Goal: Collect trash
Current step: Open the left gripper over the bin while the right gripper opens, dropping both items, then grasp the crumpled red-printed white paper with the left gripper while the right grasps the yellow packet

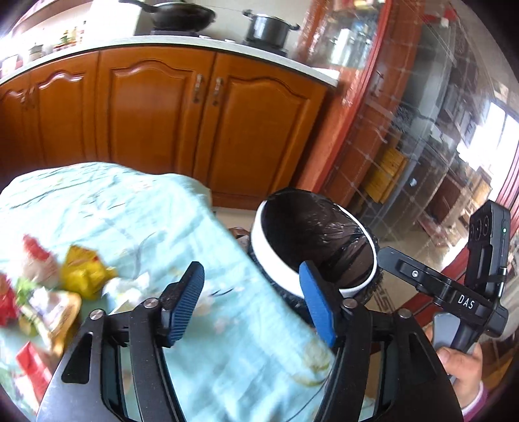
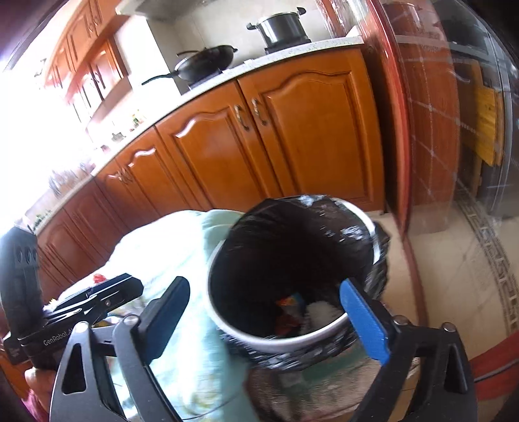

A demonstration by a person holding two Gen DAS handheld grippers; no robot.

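A white bin (image 1: 275,256) lined with a black bag stands beside the table's right edge; in the right wrist view the bin (image 2: 279,337) holds some wrappers (image 2: 288,311) at its bottom. Trash lies on the table at the left: a yellow wrapper (image 1: 82,272), red packets (image 1: 32,360) and a crumpled white tissue (image 1: 126,289). My left gripper (image 1: 253,305) is open and empty over the tablecloth. My right gripper (image 2: 269,321) is open and empty, just above the bin's near rim.
A light blue flowered cloth (image 1: 155,227) covers the table. Orange wooden cabinets (image 1: 155,113) run behind, with a wok (image 1: 181,14) and a pot (image 1: 269,27) on the counter. A glass door (image 1: 421,146) is to the right. Tiled floor (image 2: 438,259) surrounds the bin.
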